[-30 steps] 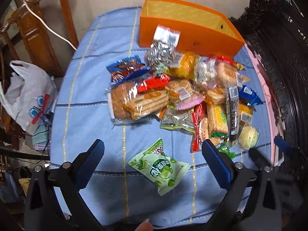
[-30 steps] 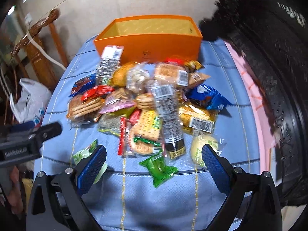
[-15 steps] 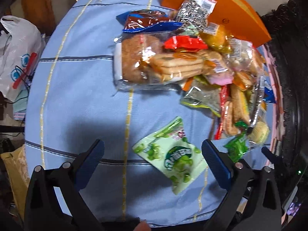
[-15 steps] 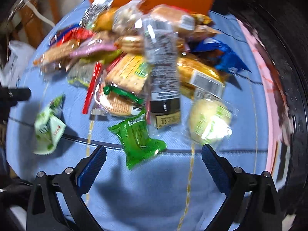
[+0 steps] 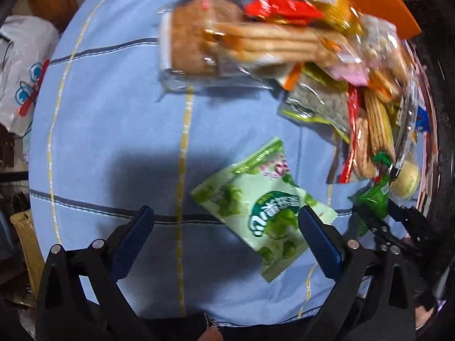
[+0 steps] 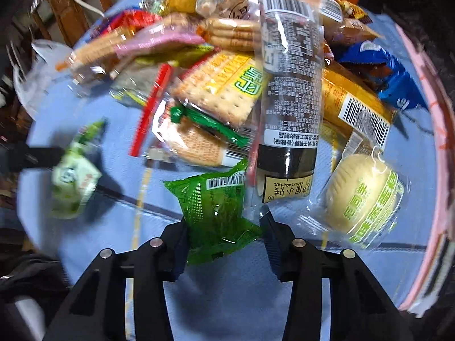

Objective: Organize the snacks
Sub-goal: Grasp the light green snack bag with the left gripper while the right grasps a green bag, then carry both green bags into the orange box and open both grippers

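Two grippers were in frame, both pointed down at a blue striped tablecloth covered in snack packs. The left gripper had its jaws spread wide and held nothing; one light green pouch lay flat on the cloth, its right end under the right blue pad, the left pad well clear of it. The right gripper had its jaws closing around one dark green packet, which sat between the fingers; the left finger looked to be touching the wrapper, the right one just beside it, so a firm pinch could not be confirmed. That packet lay at the near edge of the pile, just in front of one long dark snack stick with a barcode label. One round pale bun in clear wrap sat to its right, apart from it. Behind it were two cracker packs stacked, one red stick pack, one blue bag and one golden roll with a barcode. The rest of the pile was too blurred and overlapped to count. One orange box stood at the far end of the pile. One white plastic bag hung off to the left of the table.
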{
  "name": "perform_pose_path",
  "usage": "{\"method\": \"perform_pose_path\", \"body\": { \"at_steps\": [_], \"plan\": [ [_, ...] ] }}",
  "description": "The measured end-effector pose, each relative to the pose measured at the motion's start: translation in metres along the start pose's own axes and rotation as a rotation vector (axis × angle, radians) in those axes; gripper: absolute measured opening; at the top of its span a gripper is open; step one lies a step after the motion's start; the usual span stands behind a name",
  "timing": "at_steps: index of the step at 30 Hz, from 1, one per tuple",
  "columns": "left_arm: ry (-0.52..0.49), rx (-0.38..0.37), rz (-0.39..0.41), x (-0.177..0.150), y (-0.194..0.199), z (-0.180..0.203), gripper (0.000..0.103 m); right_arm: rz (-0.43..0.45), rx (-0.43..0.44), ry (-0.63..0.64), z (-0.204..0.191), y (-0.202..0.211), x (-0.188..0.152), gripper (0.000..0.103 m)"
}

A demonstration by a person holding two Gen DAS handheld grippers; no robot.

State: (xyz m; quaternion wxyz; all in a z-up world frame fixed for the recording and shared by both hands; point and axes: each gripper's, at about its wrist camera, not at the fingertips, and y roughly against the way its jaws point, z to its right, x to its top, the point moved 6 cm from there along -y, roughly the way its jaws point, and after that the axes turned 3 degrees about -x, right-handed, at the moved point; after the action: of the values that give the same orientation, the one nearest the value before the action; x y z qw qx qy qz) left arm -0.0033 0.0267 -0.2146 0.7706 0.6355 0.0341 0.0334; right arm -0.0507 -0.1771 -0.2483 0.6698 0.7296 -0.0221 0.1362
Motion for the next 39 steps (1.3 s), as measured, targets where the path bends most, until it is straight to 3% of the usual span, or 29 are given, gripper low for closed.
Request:
{"method": "perform_pose_path", "body": {
  "at_steps": [4, 8, 11, 13, 19, 21, 24, 28, 33, 35, 39],
  "plan": [
    [-0.095, 0.029, 0.019, 0.000, -0.003, 0.024, 0.099, 0.012, 0.080, -0.035, 0.011, 0.015, 0.005, 0.045],
    [-0.216, 0.042, -0.019, -0.004, -0.023, 0.046, 0.099, 0.029, 0.102, -0.052, 0.019, 0.022, 0.008, 0.045],
    [-0.209, 0.064, 0.017, 0.003, -0.035, 0.043, 0.099, 0.036, 0.116, -0.044, 0.020, 0.026, 0.010, 0.045],
    [-0.213, 0.095, 0.056, 0.007, -0.035, 0.038, 0.078, 0.038, 0.125, -0.035, 0.018, 0.027, 0.010, 0.045],
    [-0.229, 0.072, 0.094, 0.011, -0.026, 0.031, 0.044, 0.046, 0.125, -0.034, 0.011, 0.023, 0.011, 0.046],
    [-0.205, 0.040, 0.107, 0.015, -0.017, 0.023, 0.040, 0.052, 0.138, -0.027, 0.012, 0.029, 0.012, 0.046],
    [-0.185, -0.007, 0.137, 0.021, 0.002, 0.016, 0.039, 0.080, 0.161, -0.009, 0.011, 0.044, 0.012, 0.046],
    [-0.221, -0.062, 0.243, 0.033, 0.040, 0.025, 0.039, 0.125, 0.183, 0.018, 0.008, 0.065, 0.022, 0.045],
    [-0.244, -0.087, 0.327, 0.045, 0.071, 0.033, 0.039, 0.181, 0.222, 0.036, 0.000, 0.088, 0.040, 0.045],
    [-0.261, -0.090, 0.352, 0.044, 0.078, 0.052, 0.039, 0.214, 0.227, 0.035, 0.004, 0.099, 0.052, 0.045],
    [-0.299, -0.094, 0.434, 0.073, 0.110, 0.078, 0.039, 0.304, 0.218, 0.025, 0.017, 0.124, 0.096, 0.045]
  ]
}}
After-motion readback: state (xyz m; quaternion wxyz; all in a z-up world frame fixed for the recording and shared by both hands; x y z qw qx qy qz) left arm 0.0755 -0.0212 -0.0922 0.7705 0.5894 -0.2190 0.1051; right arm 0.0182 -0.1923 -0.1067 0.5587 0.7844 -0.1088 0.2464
